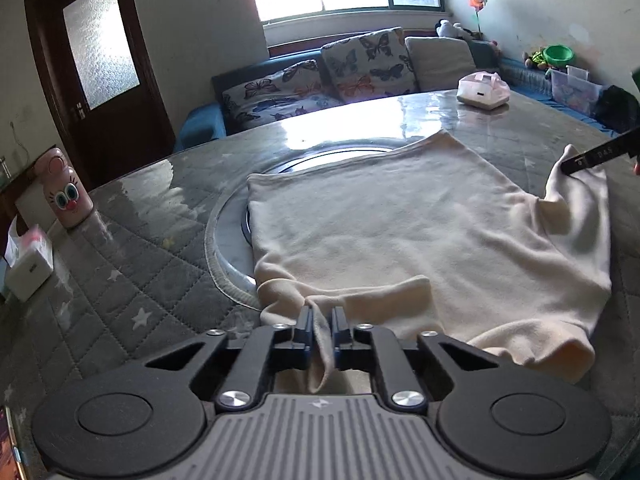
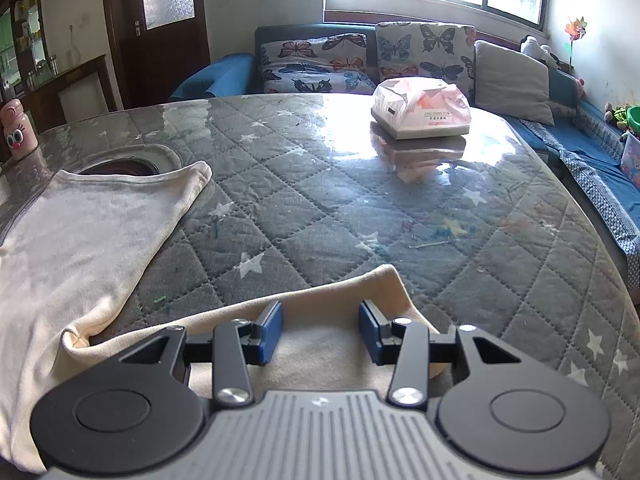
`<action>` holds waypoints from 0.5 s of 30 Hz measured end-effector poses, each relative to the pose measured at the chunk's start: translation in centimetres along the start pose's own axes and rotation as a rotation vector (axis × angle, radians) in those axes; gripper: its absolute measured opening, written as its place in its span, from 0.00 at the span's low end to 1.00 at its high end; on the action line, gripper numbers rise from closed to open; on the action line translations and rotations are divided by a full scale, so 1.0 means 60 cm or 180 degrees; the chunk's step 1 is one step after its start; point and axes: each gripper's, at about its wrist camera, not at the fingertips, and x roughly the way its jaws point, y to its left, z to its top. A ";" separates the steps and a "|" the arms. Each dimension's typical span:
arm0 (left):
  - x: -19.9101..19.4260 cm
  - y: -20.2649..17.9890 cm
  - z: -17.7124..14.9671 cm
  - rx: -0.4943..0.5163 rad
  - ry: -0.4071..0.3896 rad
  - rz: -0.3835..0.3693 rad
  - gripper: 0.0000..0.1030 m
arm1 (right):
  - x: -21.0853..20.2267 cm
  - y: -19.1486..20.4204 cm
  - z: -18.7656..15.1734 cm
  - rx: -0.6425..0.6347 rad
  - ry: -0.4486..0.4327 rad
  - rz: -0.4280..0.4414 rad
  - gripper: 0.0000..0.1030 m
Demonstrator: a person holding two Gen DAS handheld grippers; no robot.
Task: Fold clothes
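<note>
A cream knit garment lies spread on the grey quilted table. In the left wrist view my left gripper is shut on a pinched fold of its near edge, and the cloth hangs down between the pads. At the far right a black finger of the other gripper meets the raised sleeve tip. In the right wrist view my right gripper stands open over that sleeve. The cloth lies under and between the blue pads, which do not press on it. The garment's body stretches away to the left.
A pink tissue pack sits at the table's far side. A pink cartoon bottle and a white tissue box stand at the left edge. A round inset lies partly under the garment. A sofa with butterfly cushions runs behind.
</note>
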 end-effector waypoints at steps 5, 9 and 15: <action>-0.034 0.071 0.010 -0.0140 -0.0236 0.0524 0.04 | 0.000 0.000 0.001 -0.0010 0.0012 -0.0001 0.42; -0.052 0.171 0.019 -0.0340 -0.0289 0.1126 0.04 | 0.002 0.001 0.002 -0.0017 0.0017 -0.0017 0.44; -0.013 0.295 0.006 -0.0480 -0.0037 0.1651 0.04 | 0.003 0.000 0.003 -0.0024 0.0022 -0.0044 0.46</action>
